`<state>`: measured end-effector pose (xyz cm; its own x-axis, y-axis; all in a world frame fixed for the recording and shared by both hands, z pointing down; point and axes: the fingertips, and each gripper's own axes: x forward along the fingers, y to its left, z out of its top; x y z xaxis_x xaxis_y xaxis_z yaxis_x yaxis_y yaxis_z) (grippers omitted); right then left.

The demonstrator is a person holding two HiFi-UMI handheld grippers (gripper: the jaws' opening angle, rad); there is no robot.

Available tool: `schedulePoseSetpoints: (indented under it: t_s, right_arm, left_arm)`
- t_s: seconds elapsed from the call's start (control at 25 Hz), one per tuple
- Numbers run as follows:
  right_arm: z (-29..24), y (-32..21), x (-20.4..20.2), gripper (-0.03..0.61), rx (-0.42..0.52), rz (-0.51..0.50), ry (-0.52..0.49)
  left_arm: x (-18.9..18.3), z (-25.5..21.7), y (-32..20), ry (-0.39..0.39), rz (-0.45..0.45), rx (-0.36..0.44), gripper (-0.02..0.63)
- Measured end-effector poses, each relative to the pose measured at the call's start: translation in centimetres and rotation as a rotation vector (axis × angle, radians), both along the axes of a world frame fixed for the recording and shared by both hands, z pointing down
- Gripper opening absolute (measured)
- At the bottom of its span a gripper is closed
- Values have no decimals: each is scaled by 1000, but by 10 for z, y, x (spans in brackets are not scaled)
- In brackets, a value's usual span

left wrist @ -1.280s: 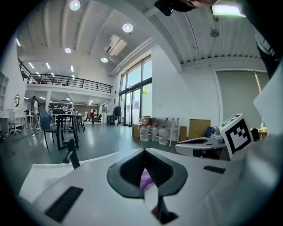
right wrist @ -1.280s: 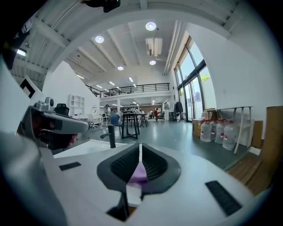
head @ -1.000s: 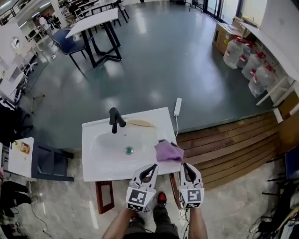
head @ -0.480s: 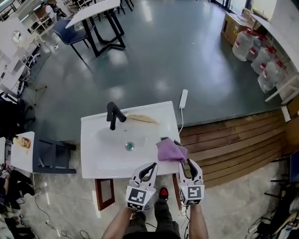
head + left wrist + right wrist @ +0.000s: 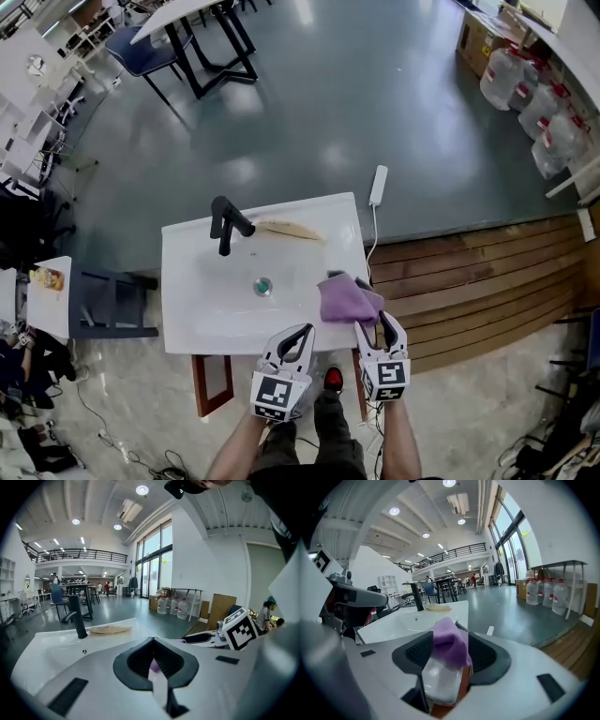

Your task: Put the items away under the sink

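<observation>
Purple cloth (image 5: pixel 349 300): clamped in right gripper (image 5: pixel 378 330), bunched over front-right corner of sink (image 5: pixel 178 323). Left gripper (image 5: pixel 298 339) closed on nothing, just beside. Hold clamp firm; lift clear of rim, then lower below basin. Risk: loose folds snagging on edge.

This is a big open-plan work hall, more lab or office atrium than home. A polished grey floor (image 5: pixel 328 103) spreads wide, with black-legged tables (image 5: pixel 202 23) and a blue chair (image 5: pixel 150 58) at 11 o'clock. Large water jugs (image 5: pixel 525 89) and a cardboard box (image 5: pixel 480 37) line the wall at 2 o'clock. Wooden decking (image 5: pixel 469 281) lies at 3 o'clock. The white sink (image 5: pixel 202 309) with its black tap (image 5: pixel 225 223) stands alone on wooden legs in the open floor, like a mock-up. The left gripper view shows a railed mezzanine (image 5: pixel 79 554), tall windows (image 5: pixel 152 569) and round ceiling lights (image 5: pixel 142 490).
</observation>
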<state>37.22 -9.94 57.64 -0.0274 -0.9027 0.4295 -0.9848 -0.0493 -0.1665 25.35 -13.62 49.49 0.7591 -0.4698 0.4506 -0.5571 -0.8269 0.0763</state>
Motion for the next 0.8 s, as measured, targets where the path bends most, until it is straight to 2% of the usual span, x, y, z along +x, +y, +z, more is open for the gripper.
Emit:
schedulePoseSetpoints:
  t_s: [0.24, 0.64, 0.8]
  right_arm:
    - [9, -1, 3, 232, -18, -6, -19]
    - [4, -2, -1, 90, -31, -4, 49]
    - [-9, -2, -6, 75, -9, -5, 70]
  left_arm:
    - [3, 5, -2, -7, -17, -14, 6]
    - [-2, -4, 1, 3, -9, -2, 6]
    - [-12, -12, 6, 10, -11, 9, 6]
